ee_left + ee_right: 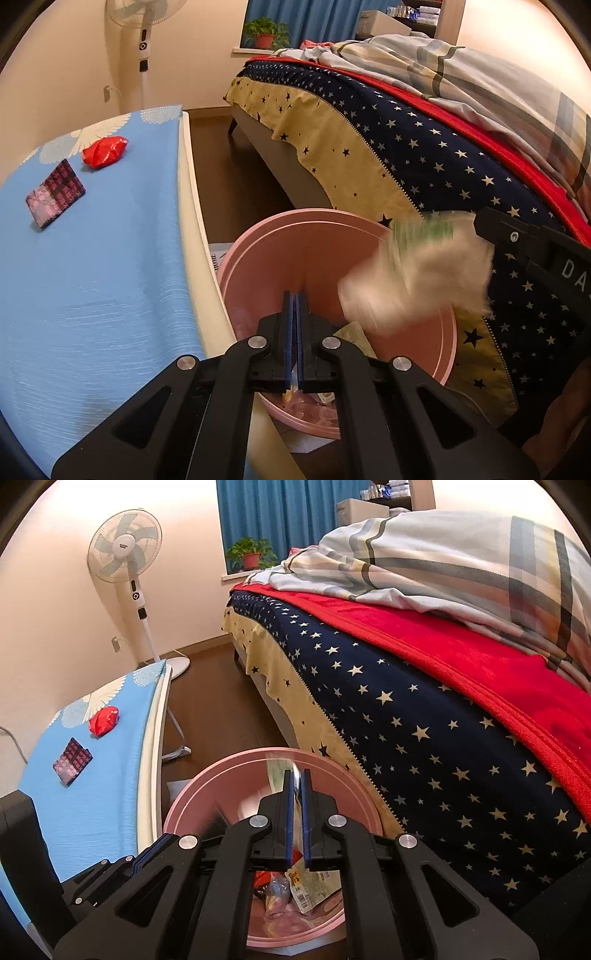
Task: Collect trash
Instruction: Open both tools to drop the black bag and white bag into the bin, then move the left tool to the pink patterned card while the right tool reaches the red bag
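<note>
Trash is lying in three places. Wrappers (310, 886) are sitting at the bottom of the pink bin (258, 243), which is standing on the floor between the table and the bed. A blurred white and green piece (417, 273) is showing over the bin's right rim in the left wrist view, just beside the tip of the right gripper (480, 219); whether the jaws are touching it cannot be told. In the right wrist view that gripper (296, 775) is pointing down into the bin with its blue pads (290, 812) almost together, a thin gap between them and no clear object pinched. The left gripper (294, 295) is hanging over the bin as well, its jaws clenched with nothing between them. On the blue cloth of the table (110, 277), well apart from the bin, a crumpled red wrapper (105, 151) and a flat dark pink packet (55, 197) are resting near each other. The bed (424, 720) is carrying a star-patterned sheet, a red blanket and a plaid quilt. A standing fan (125, 554) and a potted plant (251, 554) are occupying the background
</note>
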Available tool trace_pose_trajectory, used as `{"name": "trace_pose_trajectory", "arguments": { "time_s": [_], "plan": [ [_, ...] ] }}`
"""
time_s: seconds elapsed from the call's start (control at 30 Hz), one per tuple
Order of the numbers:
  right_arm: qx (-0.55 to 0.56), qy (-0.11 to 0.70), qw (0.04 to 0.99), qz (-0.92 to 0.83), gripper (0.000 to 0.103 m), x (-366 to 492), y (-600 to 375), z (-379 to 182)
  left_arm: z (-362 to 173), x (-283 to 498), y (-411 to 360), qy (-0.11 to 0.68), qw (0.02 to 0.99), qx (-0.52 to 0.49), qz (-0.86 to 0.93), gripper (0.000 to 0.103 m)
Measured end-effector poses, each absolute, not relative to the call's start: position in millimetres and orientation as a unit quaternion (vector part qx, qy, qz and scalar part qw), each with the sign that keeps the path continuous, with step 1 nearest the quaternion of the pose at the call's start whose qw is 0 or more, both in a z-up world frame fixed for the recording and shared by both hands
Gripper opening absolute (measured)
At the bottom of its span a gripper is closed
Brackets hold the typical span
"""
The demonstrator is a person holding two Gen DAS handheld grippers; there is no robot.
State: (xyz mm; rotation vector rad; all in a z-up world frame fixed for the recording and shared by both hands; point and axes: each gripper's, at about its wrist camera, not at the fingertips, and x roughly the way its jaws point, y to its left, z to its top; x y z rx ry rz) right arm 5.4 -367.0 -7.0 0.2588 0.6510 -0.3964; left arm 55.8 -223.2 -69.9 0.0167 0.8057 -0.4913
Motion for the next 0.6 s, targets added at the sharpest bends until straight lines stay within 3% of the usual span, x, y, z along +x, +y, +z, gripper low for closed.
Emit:
{"name": "trace_pose_trajectory", "arguments": {
  "time_s": [0.6],
  "plan": [
    [0.123, 0.295, 0.931, -0.178, 0.009, -2.1, -360.1, 0.5, -48.6, 53.6, -191.1, 0.364, 0.905, -0.014, -0.219, 0.001]
  ]
}}
